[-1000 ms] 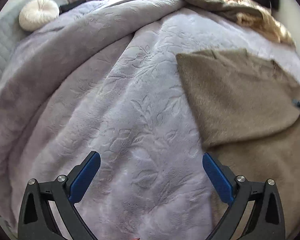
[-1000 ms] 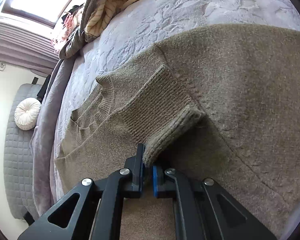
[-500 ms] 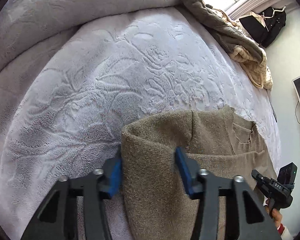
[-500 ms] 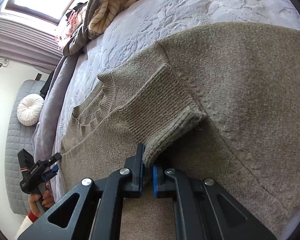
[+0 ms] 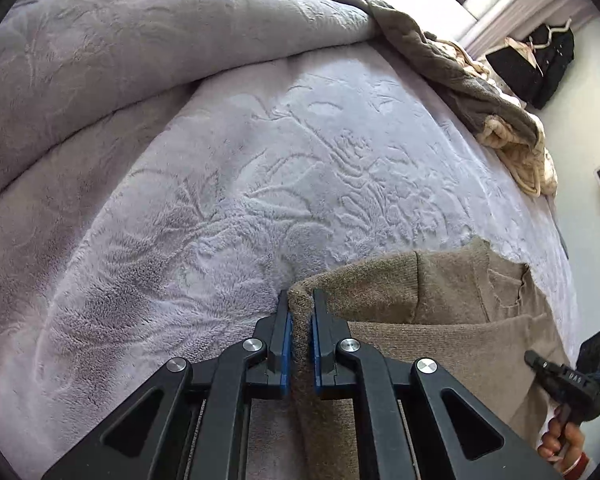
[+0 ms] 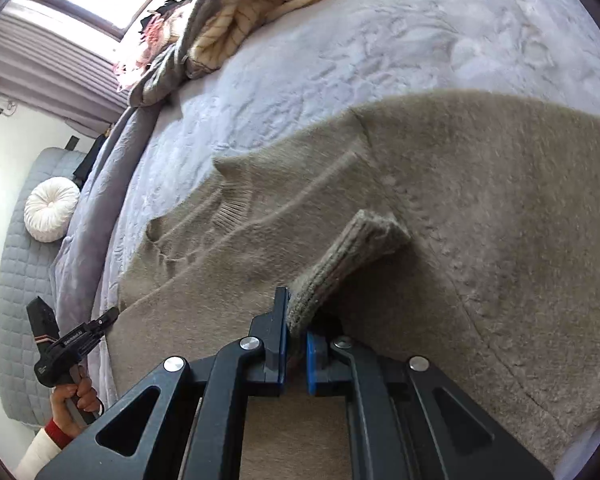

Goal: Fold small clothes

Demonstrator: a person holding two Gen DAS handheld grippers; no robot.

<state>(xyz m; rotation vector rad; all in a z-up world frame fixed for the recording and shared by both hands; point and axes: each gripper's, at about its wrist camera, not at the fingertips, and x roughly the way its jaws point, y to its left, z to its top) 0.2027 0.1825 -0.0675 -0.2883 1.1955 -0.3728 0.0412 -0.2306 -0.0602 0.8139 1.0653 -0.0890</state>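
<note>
I have both tongs clenched on the sweater [image 6: 480, 208]: left gripper [image 5: 300, 312] just closed on its edge, right gripper [image 6: 296, 320] pinching the cuff [image 6: 356, 248].

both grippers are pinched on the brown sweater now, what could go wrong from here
1. The left gripper, whose jaws have just been closing, pinches only a thin fold at the edge of the brown sweater; the knit could slip out during a lift.
2. The right gripper holds the ribbed cuff near its end, so a pull may stretch the sleeve instead of carrying it.
3. The plush bedspread may drag on the sweater and bunch it, skewing the fold.
</note>
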